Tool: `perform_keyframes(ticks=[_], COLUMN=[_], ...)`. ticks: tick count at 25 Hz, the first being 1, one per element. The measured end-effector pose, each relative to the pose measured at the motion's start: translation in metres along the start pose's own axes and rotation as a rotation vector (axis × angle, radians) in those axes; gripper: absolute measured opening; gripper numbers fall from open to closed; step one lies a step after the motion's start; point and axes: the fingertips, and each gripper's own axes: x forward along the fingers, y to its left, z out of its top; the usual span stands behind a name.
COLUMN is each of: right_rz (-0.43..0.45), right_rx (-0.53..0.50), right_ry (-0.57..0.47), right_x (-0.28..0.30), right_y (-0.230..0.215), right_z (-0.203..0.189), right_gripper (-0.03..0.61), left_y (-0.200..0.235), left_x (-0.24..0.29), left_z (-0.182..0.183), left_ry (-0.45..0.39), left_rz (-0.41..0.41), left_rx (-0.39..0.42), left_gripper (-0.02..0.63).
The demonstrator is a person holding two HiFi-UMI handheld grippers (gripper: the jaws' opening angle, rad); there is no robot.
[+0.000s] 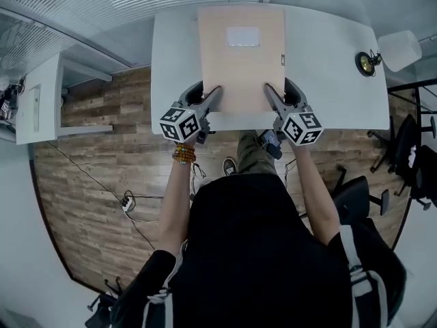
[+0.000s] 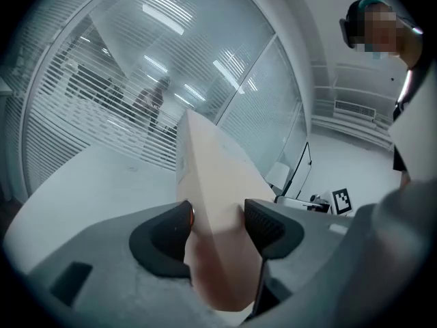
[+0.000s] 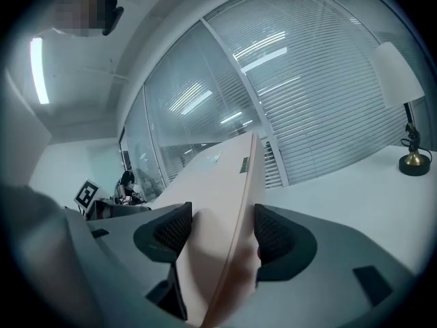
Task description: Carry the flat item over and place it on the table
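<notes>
- White, round-cornered table up ahead, slatted glass walls behind it, wood-plank floor under the person's feet, and a small white-shaded lamp at the table's right end.
- Spread over the middle of that table is the thin, pale tan rectangular board, with a whitish label near its far end. Its near edge is just inside the table's front edge.
- The left gripper is clamped on the board's near-left corner and the right gripper on the near-right, one ribbed pad pressed to each face.
- Seen along the jaws, the board runs straight out from between the left pair, and likewise from the right pair.
- I can't tell from here whether its underside is touching the tabletop or just clear of it.
- My read is that it's stiff and light, since it shows no sag across its length.
- The faces look smooth, so a loose pinch could let it slide.
- Holding the two near corners keeps it level side to side, but the far end is a long way from both grips and may be the part that dips first.
</notes>
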Motion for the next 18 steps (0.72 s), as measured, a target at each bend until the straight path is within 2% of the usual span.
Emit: perform_keyframes(ticks=[18], right_rz=[-0.024], right_rx=[0.095], right_ry=[0.108], right_x=[0.028], right_y=[-0.054], right_z=[-0.036], right_gripper=[0.256], left_y=[0.027], left_x=[0.049], left_z=[-0.034], left_ry=[0.088], left_rz=[0.059], left_rx=[-0.108], left_gripper=[0.252])
